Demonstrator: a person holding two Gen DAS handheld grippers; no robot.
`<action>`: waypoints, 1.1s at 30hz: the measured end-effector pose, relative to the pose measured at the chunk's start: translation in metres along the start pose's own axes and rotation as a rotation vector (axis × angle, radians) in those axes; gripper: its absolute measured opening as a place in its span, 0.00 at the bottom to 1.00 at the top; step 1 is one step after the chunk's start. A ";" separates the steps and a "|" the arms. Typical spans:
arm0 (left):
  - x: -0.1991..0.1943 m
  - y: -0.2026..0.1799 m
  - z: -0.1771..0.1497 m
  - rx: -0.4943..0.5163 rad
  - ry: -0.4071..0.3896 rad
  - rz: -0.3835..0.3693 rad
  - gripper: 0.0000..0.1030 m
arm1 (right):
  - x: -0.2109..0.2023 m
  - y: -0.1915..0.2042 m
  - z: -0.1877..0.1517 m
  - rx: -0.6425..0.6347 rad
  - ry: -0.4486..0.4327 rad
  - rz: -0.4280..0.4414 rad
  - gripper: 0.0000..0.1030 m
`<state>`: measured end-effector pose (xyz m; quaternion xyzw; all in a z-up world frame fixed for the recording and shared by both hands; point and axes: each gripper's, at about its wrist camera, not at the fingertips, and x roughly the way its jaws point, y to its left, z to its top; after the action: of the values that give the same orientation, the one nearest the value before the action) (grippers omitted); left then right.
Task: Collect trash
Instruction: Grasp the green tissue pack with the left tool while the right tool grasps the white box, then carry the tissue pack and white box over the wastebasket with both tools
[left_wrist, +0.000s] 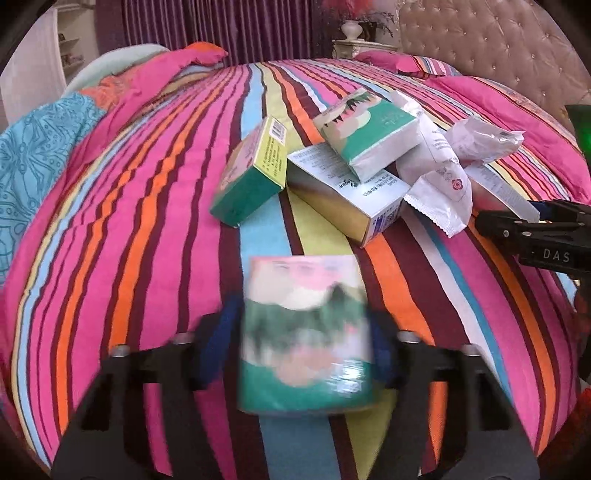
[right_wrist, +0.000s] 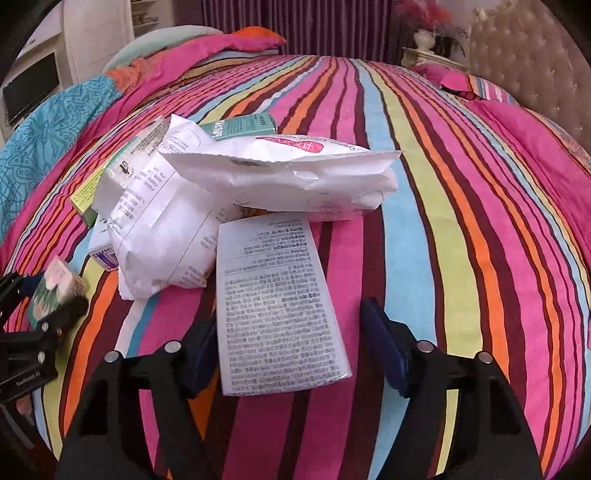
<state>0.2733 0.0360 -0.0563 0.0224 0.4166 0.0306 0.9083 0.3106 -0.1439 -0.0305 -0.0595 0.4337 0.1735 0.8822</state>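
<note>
My left gripper (left_wrist: 306, 332) is shut on a green and pink tissue pack (left_wrist: 308, 328), held above the striped bedspread; it also shows at the left of the right wrist view (right_wrist: 55, 291). Beyond it lies a pile of trash: a green box (left_wrist: 251, 173), a white and gold carton (left_wrist: 347, 192), another tissue pack (left_wrist: 369, 133) and white wrappers (left_wrist: 439, 173). My right gripper (right_wrist: 288, 339) is open, its fingers on either side of a flat printed white packet (right_wrist: 277, 302). Two crumpled white bags (right_wrist: 162, 229) (right_wrist: 295, 177) lie just past it.
The bed is covered by a bright striped spread (right_wrist: 443, 221). Pink pillows (right_wrist: 229, 44) and a blue patterned cloth (right_wrist: 48, 125) lie at the far left. A tufted headboard (right_wrist: 535, 62) and a nightstand with a vase (right_wrist: 424, 40) stand at the right.
</note>
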 end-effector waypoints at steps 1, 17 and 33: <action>-0.002 -0.003 0.000 0.011 -0.006 0.015 0.48 | -0.003 0.001 0.000 0.006 0.001 0.004 0.50; -0.054 0.007 -0.027 -0.094 -0.010 -0.072 0.48 | -0.066 0.012 -0.041 0.120 -0.006 0.122 0.44; -0.137 0.012 -0.079 -0.120 -0.039 -0.116 0.48 | -0.154 0.033 -0.098 0.155 -0.093 0.162 0.44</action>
<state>0.1234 0.0386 -0.0036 -0.0556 0.3967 0.0024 0.9162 0.1396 -0.1773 0.0314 0.0521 0.4077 0.2129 0.8864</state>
